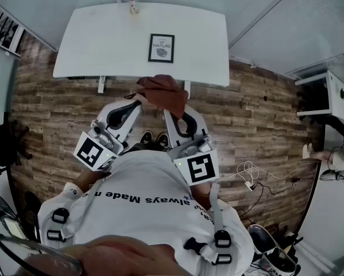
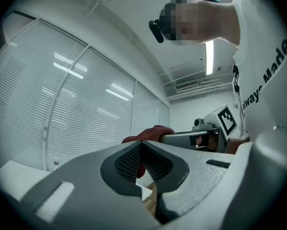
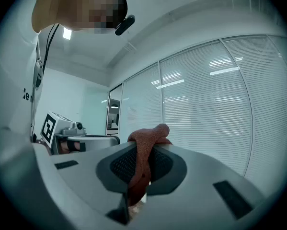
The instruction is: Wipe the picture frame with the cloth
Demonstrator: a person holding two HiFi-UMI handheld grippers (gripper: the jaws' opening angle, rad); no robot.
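Note:
A black picture frame [image 1: 161, 48] with a white print lies flat on the white table [image 1: 91, 45], beyond both grippers. A reddish-brown cloth [image 1: 164, 91] hangs in the air over the table's near edge. My right gripper [image 1: 170, 111] is shut on the cloth [image 3: 144, 145], which runs down between its pads. My left gripper [image 1: 138, 98] has its jaws together at the cloth's left corner, and the cloth [image 2: 150, 133] bunches just past its tips [image 2: 142, 145]. Both grippers are held close together, short of the frame.
A small clear bottle [image 1: 133, 3] stands at the table's far edge. Wood flooring [image 1: 57, 114] lies below the grippers. White cables [image 1: 249, 174] trail on the floor to the right, and a white shelf unit [image 1: 332, 94] stands at far right. Blinds cover the window wall [image 2: 86, 109].

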